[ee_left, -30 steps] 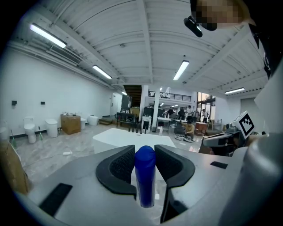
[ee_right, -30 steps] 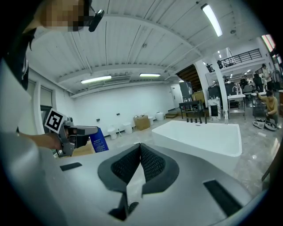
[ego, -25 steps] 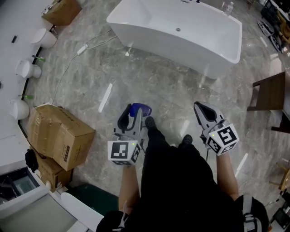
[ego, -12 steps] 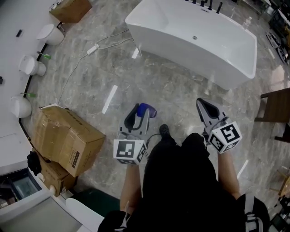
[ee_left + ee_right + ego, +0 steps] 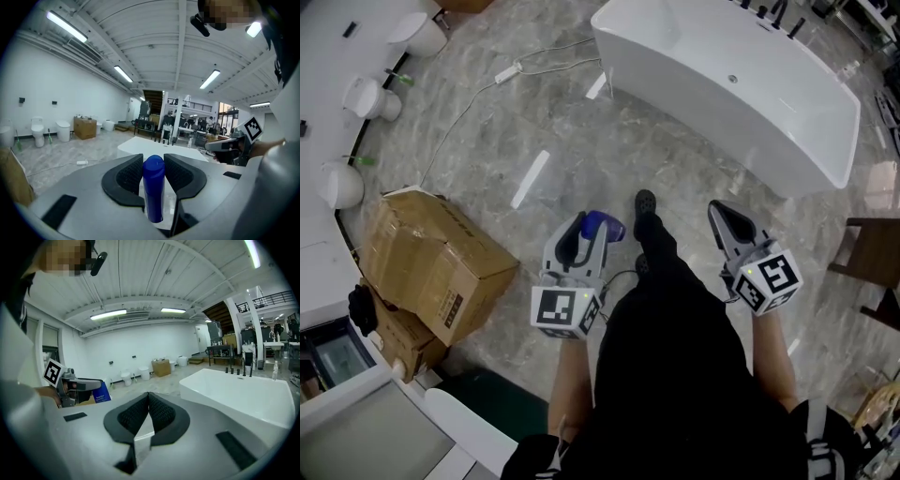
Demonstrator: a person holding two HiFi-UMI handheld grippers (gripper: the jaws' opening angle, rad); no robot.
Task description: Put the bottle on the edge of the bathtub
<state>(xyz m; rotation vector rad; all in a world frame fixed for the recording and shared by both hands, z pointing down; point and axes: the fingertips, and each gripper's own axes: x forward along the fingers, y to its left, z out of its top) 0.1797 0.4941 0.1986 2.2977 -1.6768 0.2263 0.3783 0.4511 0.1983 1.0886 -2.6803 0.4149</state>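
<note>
A blue bottle (image 5: pixel 153 187) stands upright between the pads of my left gripper (image 5: pixel 153 171), which is shut on it; in the head view the blue bottle (image 5: pixel 603 226) pokes out beyond my left gripper (image 5: pixel 581 240) at centre left. My right gripper (image 5: pixel 727 225) is shut with nothing in it, its pads meeting at the tip (image 5: pixel 148 399). The white bathtub (image 5: pixel 741 84) stands ahead at the top right, apart from both grippers. The bathtub (image 5: pixel 243 390) fills the right of the right gripper view and also shows beyond the bottle as a white bathtub (image 5: pixel 150 145).
Cardboard boxes (image 5: pixel 431 262) sit on the marble floor to my left. White toilets (image 5: pixel 366 94) line the left wall. A white cable with a power strip (image 5: pixel 508 71) lies near the tub's left end. A dark wooden stool (image 5: pixel 877 253) stands at the right.
The view has advanced toward the bathtub, which has shifted right and nearer. Both grippers keep their places in front of me, the left still holding the bottle.
</note>
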